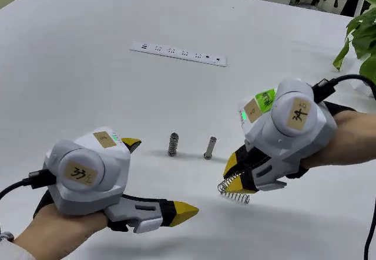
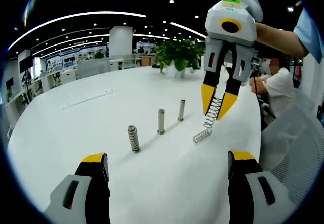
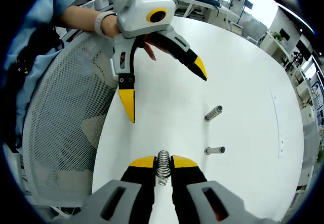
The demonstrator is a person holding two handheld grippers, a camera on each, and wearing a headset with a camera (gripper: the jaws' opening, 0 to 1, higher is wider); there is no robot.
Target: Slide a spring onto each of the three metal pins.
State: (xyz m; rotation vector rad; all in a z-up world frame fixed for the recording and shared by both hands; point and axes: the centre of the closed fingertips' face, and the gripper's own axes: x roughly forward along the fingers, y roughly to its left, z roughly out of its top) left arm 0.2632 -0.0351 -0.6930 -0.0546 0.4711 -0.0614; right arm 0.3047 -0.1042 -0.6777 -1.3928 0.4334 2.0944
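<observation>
right hand-held gripper [image 1: 234, 175] clenched on spring [image 1: 234, 192], spring's lower end touching counter [image 1: 88, 66] near front edge. left hand-held gripper [image 1: 158, 178] released, jaws wide. beside spring: sprung pin [image 2: 133, 138], two bare pins [image 2: 161, 121] [image 2: 181, 110].

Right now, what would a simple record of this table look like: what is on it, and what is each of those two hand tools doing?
Table: white
Pins: three, upright, in a row in the left gripper view
Nearest pin: spring already on it
Middle pin: bare
Far pin: bare
Right gripper: shut on a loose spring, which slants down towards the table
Left gripper: open, holding nothing
Power strip: lying flat, beyond the pins
</observation>
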